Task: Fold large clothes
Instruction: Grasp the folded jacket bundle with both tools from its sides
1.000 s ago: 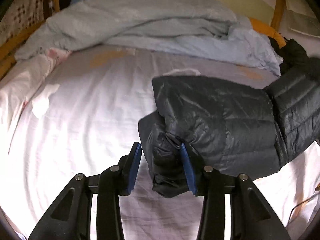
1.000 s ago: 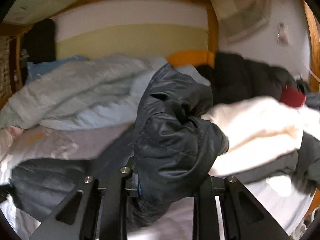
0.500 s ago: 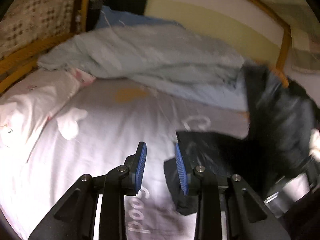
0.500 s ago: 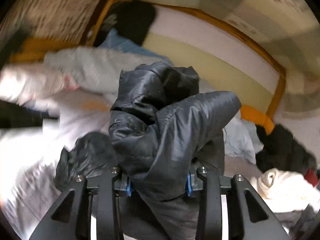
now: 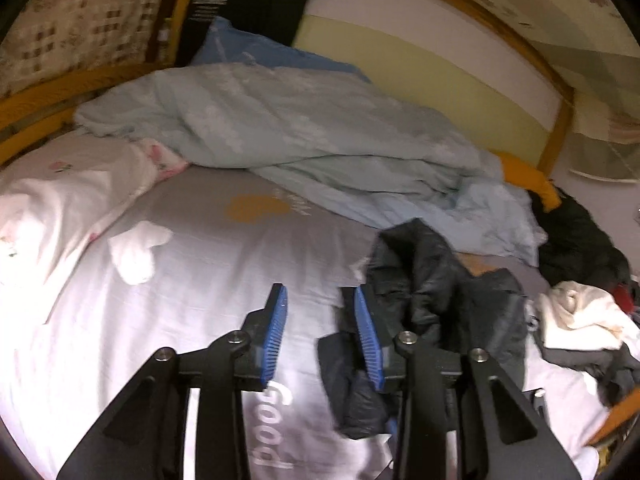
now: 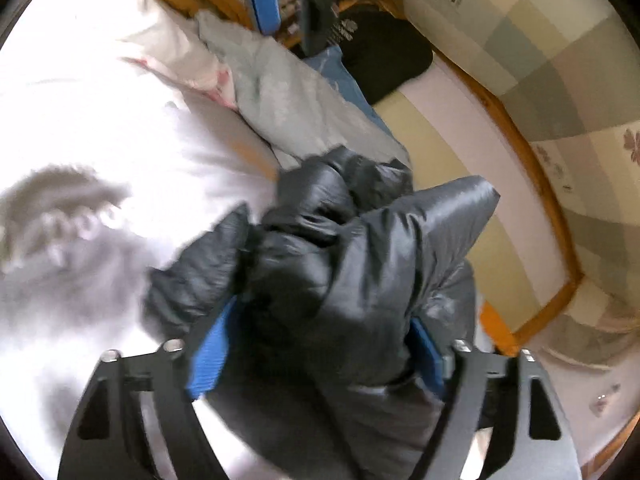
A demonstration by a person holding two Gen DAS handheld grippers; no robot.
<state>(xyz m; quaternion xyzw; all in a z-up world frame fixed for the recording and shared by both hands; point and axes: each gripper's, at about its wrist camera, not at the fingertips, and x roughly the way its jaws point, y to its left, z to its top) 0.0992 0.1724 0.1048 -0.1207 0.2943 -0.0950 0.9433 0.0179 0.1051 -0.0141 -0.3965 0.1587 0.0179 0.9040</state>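
Left gripper (image 5: 320,316): fingers wide apart, nothing between the blue pads (image 5: 276,332); only bed sheet (image 5: 200,280) shows in the gap. Black puffer jacket (image 5: 440,300) sits at 3 o'clock of the left fingers, bunched against the outer side of the right-hand finger, a fold hanging at 5 o'clock below it; not gripped on this side. Right gripper (image 6: 320,344): fingers clamped on a thick wad of the same jacket (image 6: 340,280); fabric fills the whole gap and bulges out toward 12 o'clock, a shiny corner sticking out at 1 o'clock; blue pads pressed into it on both sides. Light blue duvet (image 5: 300,140) heaped at 12 o'clock on the bed; white pillow (image 5: 60,200) at 9 o'clock; cream garment (image 5: 580,316) at 3 o'clock, beyond the jacket.
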